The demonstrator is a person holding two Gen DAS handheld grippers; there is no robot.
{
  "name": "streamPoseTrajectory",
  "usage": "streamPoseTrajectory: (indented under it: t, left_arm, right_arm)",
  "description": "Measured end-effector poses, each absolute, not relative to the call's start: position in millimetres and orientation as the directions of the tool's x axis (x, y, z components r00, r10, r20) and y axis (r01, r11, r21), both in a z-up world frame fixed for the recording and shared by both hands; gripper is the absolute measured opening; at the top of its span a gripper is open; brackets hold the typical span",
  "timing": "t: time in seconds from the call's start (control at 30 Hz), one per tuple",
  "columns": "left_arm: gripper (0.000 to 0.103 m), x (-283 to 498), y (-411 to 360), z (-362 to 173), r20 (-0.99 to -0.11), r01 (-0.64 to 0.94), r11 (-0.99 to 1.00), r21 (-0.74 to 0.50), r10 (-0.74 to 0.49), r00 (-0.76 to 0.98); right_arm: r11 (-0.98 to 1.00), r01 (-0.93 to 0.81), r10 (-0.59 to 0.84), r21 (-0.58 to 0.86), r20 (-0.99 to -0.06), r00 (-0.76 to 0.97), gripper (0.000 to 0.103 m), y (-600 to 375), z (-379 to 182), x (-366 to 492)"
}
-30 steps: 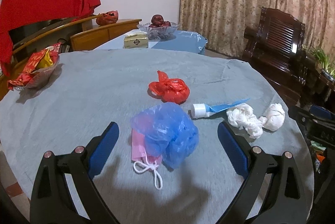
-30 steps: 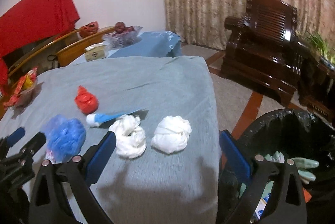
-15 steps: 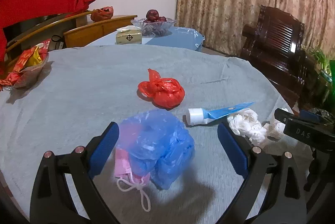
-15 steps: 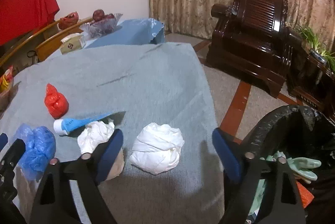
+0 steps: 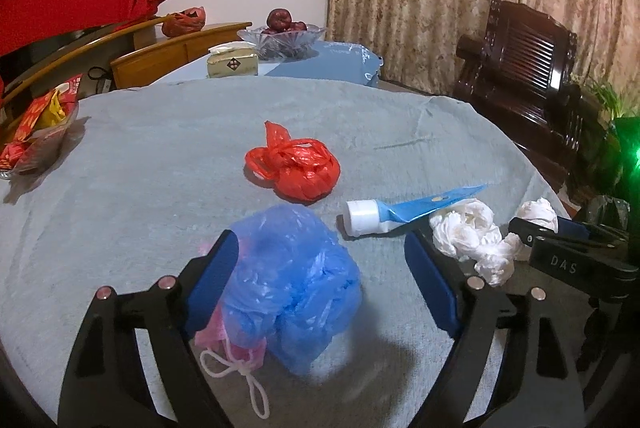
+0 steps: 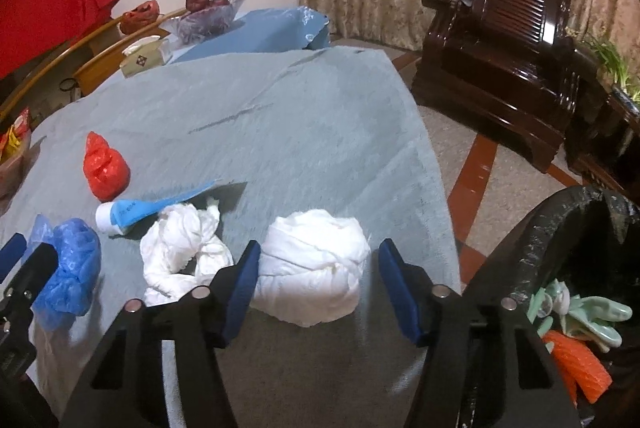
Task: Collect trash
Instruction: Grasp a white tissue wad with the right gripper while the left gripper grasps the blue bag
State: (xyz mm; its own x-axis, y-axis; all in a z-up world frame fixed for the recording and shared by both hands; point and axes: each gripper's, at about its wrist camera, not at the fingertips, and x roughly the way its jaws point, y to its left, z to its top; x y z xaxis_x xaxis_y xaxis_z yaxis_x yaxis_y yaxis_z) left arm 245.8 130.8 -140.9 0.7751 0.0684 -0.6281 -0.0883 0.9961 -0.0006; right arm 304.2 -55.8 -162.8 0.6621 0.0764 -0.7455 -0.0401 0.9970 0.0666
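On the grey tablecloth (image 5: pixel 152 163) lie a blue plastic bag (image 5: pixel 292 284) over a pink face mask (image 5: pixel 228 348), a red plastic bag (image 5: pixel 296 167), a blue tube with white cap (image 5: pixel 384 214) and two white tissue wads (image 6: pixel 184 252) (image 6: pixel 312 272). My left gripper (image 5: pixel 320 288) is open, its fingers on either side of the blue bag. My right gripper (image 6: pixel 316 288) is open, its fingers on either side of the rounder tissue wad. A black-lined trash bin (image 6: pixel 568 268) stands at right, holding green gloves and orange trash.
A snack bowl (image 5: pixel 36 135) sits at the table's left edge. A tissue box (image 5: pixel 232 63) and a glass fruit bowl (image 5: pixel 282 35) stand on the far table. A dark wooden armchair (image 6: pixel 504 43) stands right of the table.
Both grippers have moved forward and lower. The left one now straddles the blue bag; the right one has narrowed its opening and now straddles the round tissue wad.
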Motion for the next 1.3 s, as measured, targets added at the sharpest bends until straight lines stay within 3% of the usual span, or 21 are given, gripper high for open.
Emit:
streamPoseTrajectory:
  t: [0.07, 0.17, 0.3, 0.37, 0.43, 0.77, 0.9, 0.93, 0.97, 1.03, 1.17, 1.3]
  left_arm:
    - [0.074, 246.9, 129.6, -142.5, -0.633, -0.084, 0.996, 0.001, 0.066, 0.771]
    - [0.068, 247.2, 127.2, -144.3, -0.641, -0.086, 0.996, 0.005, 0.069, 0.765]
    - [0.055, 245.3, 124.4, -142.6, -0.633, -0.080, 0.997, 0.005, 0.065, 0.772]
    - [0.039, 244.8, 121.9, -142.1, -0.635, -0.070, 0.998, 0.006, 0.058, 0.770]
    - [0.030, 244.3, 119.2, -141.7, -0.640, -0.054, 0.999, -0.004, 0.039, 0.768]
    - [0.013, 229.5, 102.4, -141.5, -0.642, 0.011, 1.000, -0.024, -0.024, 0.766]
    - [0.015, 221.0, 98.9, -139.7, -0.644, 0.020, 1.000, -0.022, -0.029, 0.765]
    - [0.022, 218.7, 99.4, -137.5, -0.638, 0.008, 1.000, -0.014, -0.015, 0.770]
    - [0.042, 217.5, 99.9, -136.8, -0.636, 0.002, 1.000, -0.013, -0.009, 0.772]
    - [0.060, 216.0, 103.4, -134.4, -0.623, -0.029, 1.000, 0.005, 0.026, 0.782]
    - [0.068, 224.4, 114.2, -135.4, -0.615, -0.081, 0.995, 0.056, 0.098, 0.782]
    - [0.069, 245.9, 120.5, -152.4, -0.665, -0.082, 0.992, 0.099, 0.127, 0.736]
  right_arm:
    - [0.994, -0.064, 0.105, 0.084, -0.748, 0.655, 0.047, -55.2, -164.3, 303.8]
    - [0.991, -0.087, 0.136, 0.105, -0.746, 0.652, 0.043, -55.2, -162.7, 302.5]
    - [0.987, -0.096, 0.161, 0.130, -0.718, 0.677, 0.042, -59.5, -153.3, 295.6]
    - [0.986, -0.094, 0.163, 0.136, -0.697, 0.698, 0.042, -61.3, -146.5, 290.3]
    - [0.986, -0.100, 0.164, 0.132, -0.680, 0.715, 0.042, -62.9, -139.2, 285.6]
    - [0.981, -0.143, 0.196, 0.134, -0.666, 0.720, 0.042, -64.8, -124.9, 267.9]
    - [0.979, -0.159, 0.205, 0.131, -0.670, 0.713, 0.042, -65.2, -126.5, 259.9]
    - [0.978, -0.162, 0.208, 0.132, -0.673, 0.710, 0.042, -65.6, -127.4, 258.2]
    - [0.978, -0.162, 0.208, 0.132, -0.675, 0.708, 0.042, -65.5, -128.4, 257.3]
    - [0.978, -0.163, 0.209, 0.131, -0.680, 0.703, 0.042, -65.8, -130.8, 256.0]
    - [0.976, -0.170, 0.215, 0.133, -0.684, 0.697, 0.042, -64.4, -134.3, 255.2]
    - [0.975, -0.178, 0.222, 0.136, -0.683, 0.695, 0.042, -62.9, -135.2, 255.3]
